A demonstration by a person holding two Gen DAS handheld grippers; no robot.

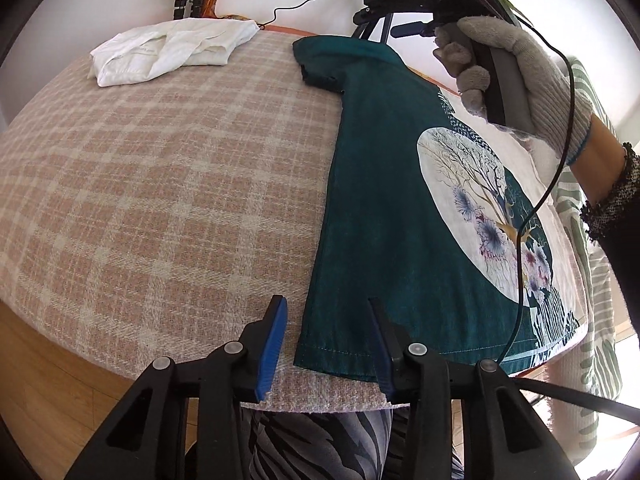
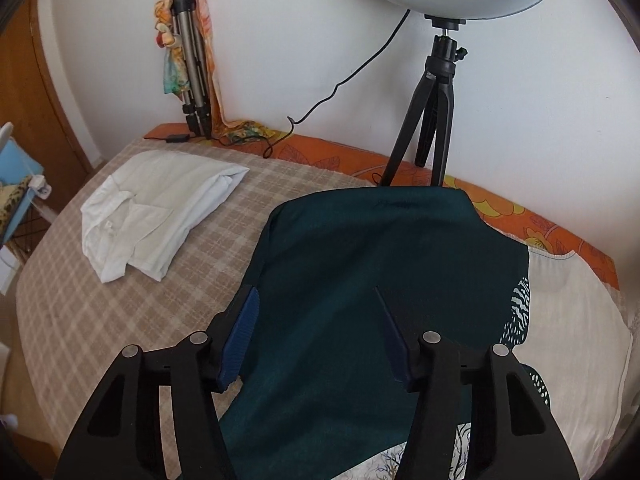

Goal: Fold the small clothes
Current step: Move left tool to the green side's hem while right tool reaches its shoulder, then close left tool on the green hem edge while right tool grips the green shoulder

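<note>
Left gripper (image 1: 328, 320) of mine sits low at the near hem of the teal shirt (image 1: 384, 200), its blue pads apart with the hem corner between them, unpinched; the shirt lies flat on the checked blanket (image 1: 160, 184). From the right wrist, my right gripper (image 2: 316, 312) hangs part-open over the shirt's dark upper half, gripping nothing; a folded white garment (image 2: 152, 216) rests to the left.

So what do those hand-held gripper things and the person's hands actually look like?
Each hand-held gripper, left and right, has black plastic arms with round silver rivets and ribbed blue pads. A black cable trails from the right one, marked "DAS". The hand holding it wears a grey knitted glove with a blue-trimmed cuff and a dark speckled sleeve.
</note>
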